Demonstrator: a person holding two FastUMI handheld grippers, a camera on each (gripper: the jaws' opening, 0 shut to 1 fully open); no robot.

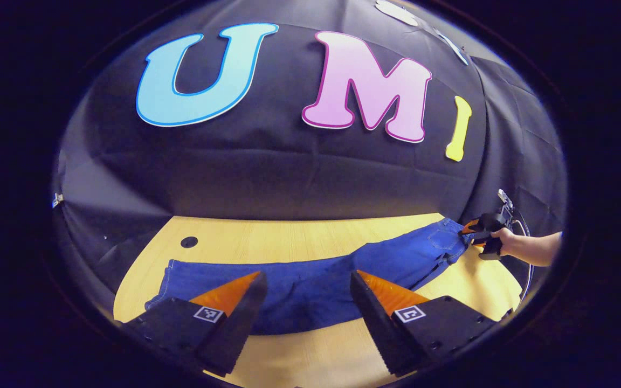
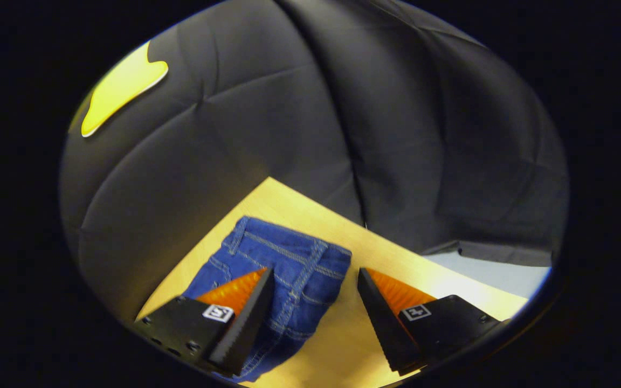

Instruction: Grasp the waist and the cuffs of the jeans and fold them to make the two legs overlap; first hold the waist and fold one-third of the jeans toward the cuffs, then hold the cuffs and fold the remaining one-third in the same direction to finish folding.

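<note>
The jeans lie stretched across the wooden table in the lower middle of the left gripper view, as one long narrow band, so I judge the two legs already overlap. Both folds by thirds are still to do. The left gripper hangs over the middle of the band with its fingers spread, holding nothing. In the right gripper view the waist end sits at lower centre, and the right gripper stands over it with fingers apart, one finger over the cloth and one over bare table (contact I cannot tell). In the left gripper view this gripper is at the right edge, held by a hand. No brand or label on the jeans is readable; the fingers carry small square markers, no words.
</note>
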